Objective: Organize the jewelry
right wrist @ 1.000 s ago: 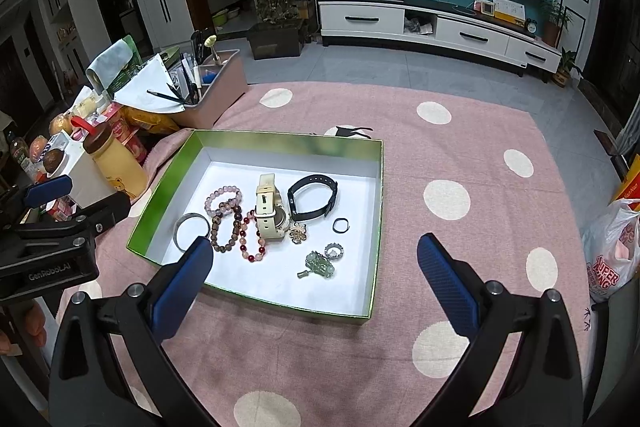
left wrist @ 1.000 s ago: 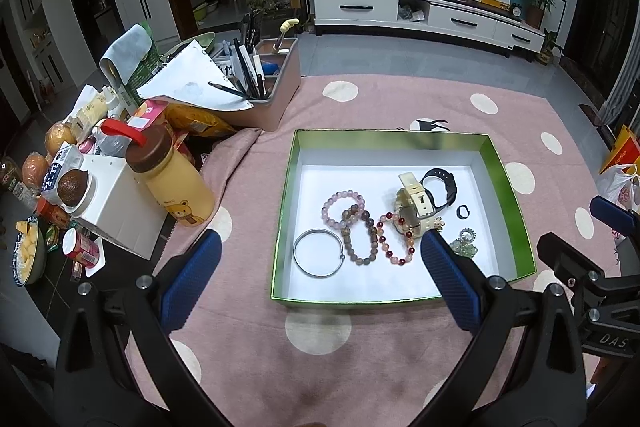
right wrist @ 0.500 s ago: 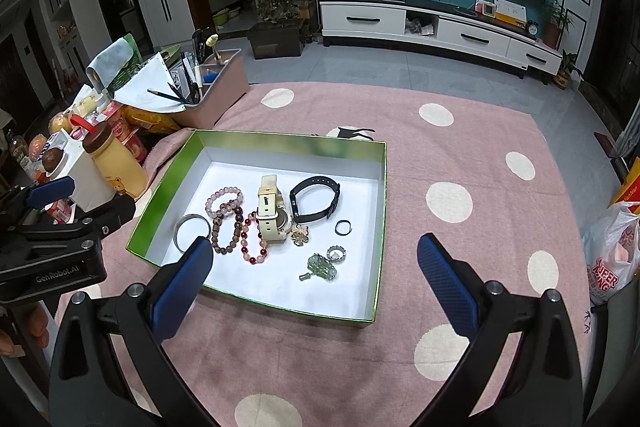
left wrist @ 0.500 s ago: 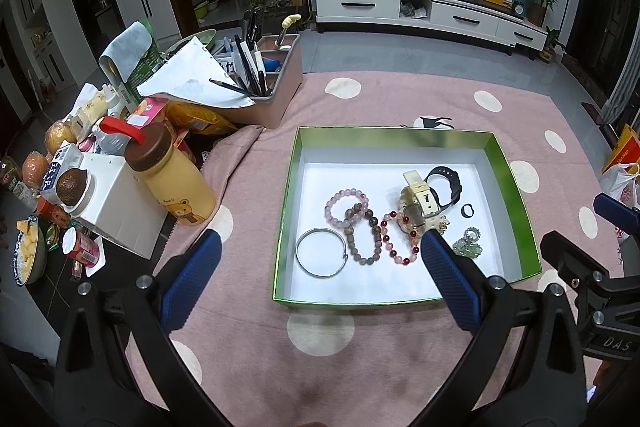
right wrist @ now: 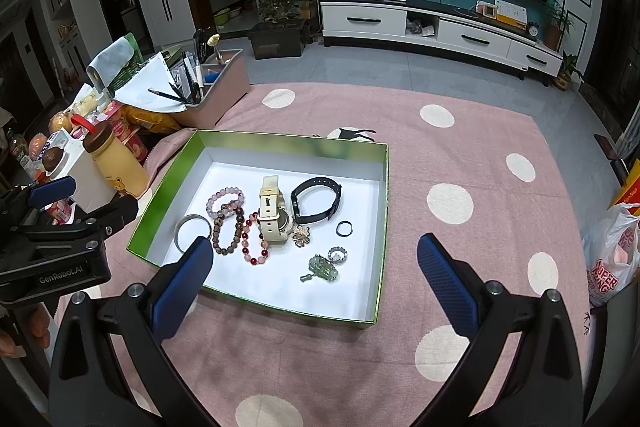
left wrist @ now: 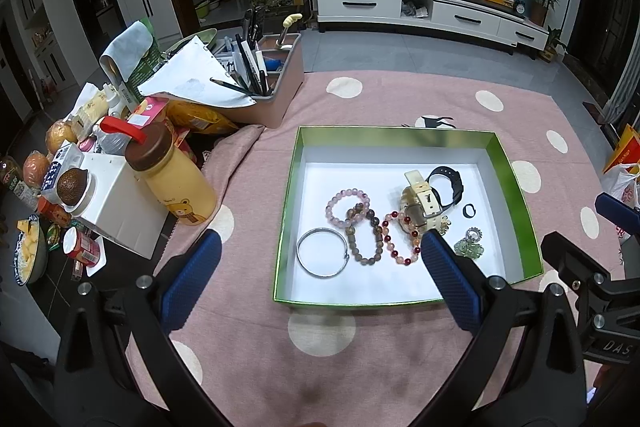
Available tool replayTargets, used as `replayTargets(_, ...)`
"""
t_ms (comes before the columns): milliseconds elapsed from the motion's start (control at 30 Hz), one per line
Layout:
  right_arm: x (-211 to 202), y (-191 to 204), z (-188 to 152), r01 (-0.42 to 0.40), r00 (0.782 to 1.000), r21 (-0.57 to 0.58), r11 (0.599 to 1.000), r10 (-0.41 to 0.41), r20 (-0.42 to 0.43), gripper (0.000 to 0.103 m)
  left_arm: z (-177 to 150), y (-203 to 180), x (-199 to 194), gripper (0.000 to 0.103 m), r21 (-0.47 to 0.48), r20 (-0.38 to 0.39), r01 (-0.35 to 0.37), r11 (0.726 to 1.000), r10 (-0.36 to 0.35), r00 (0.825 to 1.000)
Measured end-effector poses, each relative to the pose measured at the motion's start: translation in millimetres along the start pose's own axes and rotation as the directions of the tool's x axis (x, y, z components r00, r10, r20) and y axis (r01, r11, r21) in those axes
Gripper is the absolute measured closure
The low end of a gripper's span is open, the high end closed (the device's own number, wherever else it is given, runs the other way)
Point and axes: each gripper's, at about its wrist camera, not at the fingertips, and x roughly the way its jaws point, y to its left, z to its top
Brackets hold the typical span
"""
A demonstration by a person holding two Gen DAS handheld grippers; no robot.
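Note:
A green-walled box [left wrist: 516, 171] [right wrist: 382, 227] with a white floor lies on the pink dotted cloth. Inside lie a silver bangle [left wrist: 322, 258] [right wrist: 192, 231], a pink bead bracelet [left wrist: 346, 207] [right wrist: 224, 201], a brown bead bracelet [left wrist: 363, 235], a red bead bracelet [left wrist: 400, 239] [right wrist: 254, 239], a cream watch [left wrist: 420, 203] [right wrist: 271, 215], a black band [left wrist: 446, 185] [right wrist: 316, 198], a dark ring [right wrist: 344, 228] and a green pendant [right wrist: 322, 269]. My left gripper [left wrist: 320, 279] hovers open before the box's near edge. My right gripper [right wrist: 316, 283] hangs open over the box's near right part. Both are empty.
Left of the box stand a yellow bottle with a brown lid [left wrist: 172, 179], a white box [left wrist: 120, 203], snacks and fruit, and a pink organizer with pens [left wrist: 276, 83]. A plastic bag [right wrist: 612, 259] lies at the right. Pink cloth [right wrist: 460, 155] spreads right of the box.
Both grippers have drifted slightly, so the box sits a little higher and further right in each view. Nothing in the box has moved.

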Motion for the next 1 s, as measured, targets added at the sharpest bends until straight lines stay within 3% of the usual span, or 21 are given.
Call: replayTargets(1000, -1.6, 1.8, 3.5, 0.004, 1.000, -0.004, 1.000, -0.004, 0.010, 0.001, -0.4, 4.0, 2.2, 0.002, -0.016, -0.010, -0.020, 1.000, 0.020, 1.000)
